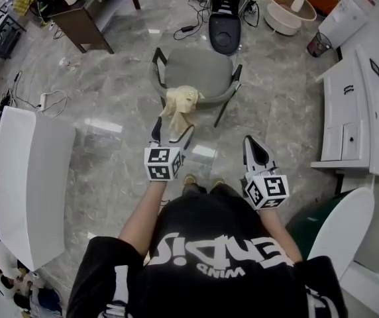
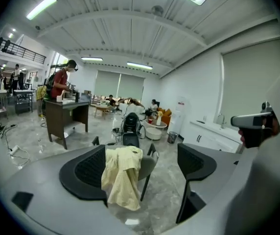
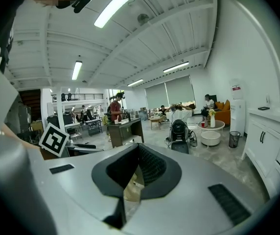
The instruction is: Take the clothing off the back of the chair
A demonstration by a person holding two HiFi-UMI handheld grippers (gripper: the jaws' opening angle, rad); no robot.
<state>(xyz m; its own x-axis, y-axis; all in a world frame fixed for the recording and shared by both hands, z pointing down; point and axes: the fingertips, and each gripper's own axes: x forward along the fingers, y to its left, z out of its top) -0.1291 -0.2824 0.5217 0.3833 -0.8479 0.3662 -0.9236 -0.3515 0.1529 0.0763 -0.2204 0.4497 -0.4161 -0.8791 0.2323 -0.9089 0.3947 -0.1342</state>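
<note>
A grey chair (image 1: 199,71) stands on the marble floor ahead of me, and a pale yellow garment (image 1: 179,106) hangs over its back on my side. My left gripper (image 1: 171,133) is open just short of the garment's lower edge. In the left gripper view the garment (image 2: 123,177) and the chair (image 2: 149,164) show between the wide-open jaws of the left gripper (image 2: 141,166), and the pads do not press on the cloth. My right gripper (image 1: 256,150) is shut and empty, to the right of the chair and nearer to me. In its own view the right gripper (image 3: 137,173) hides most of the garment.
A white desk (image 1: 30,184) runs along the left and white cabinets (image 1: 355,118) along the right. Behind the chair lie a black bag (image 1: 226,18) and cables; a dark desk (image 1: 83,18) and a round table (image 1: 289,8) stand further back. A green chair (image 1: 335,224) is at my right.
</note>
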